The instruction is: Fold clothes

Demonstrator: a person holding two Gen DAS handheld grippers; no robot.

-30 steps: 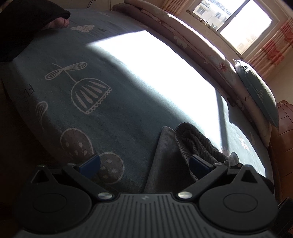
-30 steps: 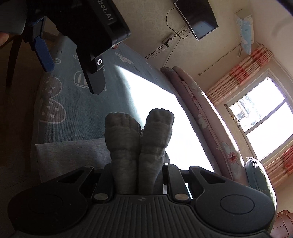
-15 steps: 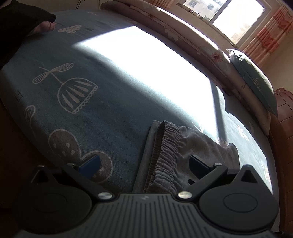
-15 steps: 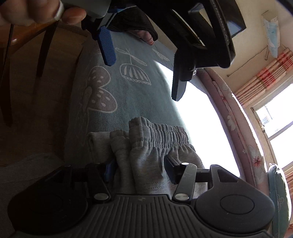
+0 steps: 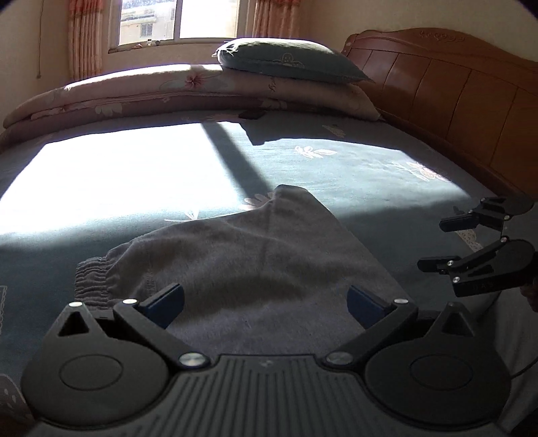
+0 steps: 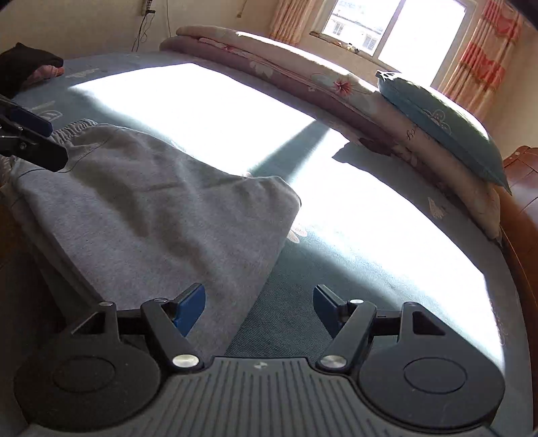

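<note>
A grey pair of sweatpants [image 5: 262,255] lies spread flat on the blue patterned bed sheet [image 5: 370,174], its gathered waistband [image 5: 90,279] at the left. My left gripper [image 5: 265,302] hovers open just over the cloth, with nothing between its blue pads. Seen from the right wrist, the sweatpants [image 6: 151,208] fill the left side. My right gripper [image 6: 259,307] has its jaws opening over the garment's near edge, and the pads press on nothing. It also shows in the left wrist view as the right gripper [image 5: 447,242], off the right side of the cloth. The left gripper [image 6: 30,134] stands by the waistband.
A rolled floral quilt [image 5: 168,90] with a teal pillow [image 5: 285,62] on it runs along the far side under the window [image 5: 178,20]. The wooden headboard [image 5: 454,94] bounds the right. Dark clothing [image 6: 27,64] lies at the far left corner. Bright sunlight covers the sheet's middle.
The right gripper let go of the bunched grey cloth and opened. Both grippers swung round and rolled level, and the sweatpants now lie spread flat on the bed.
</note>
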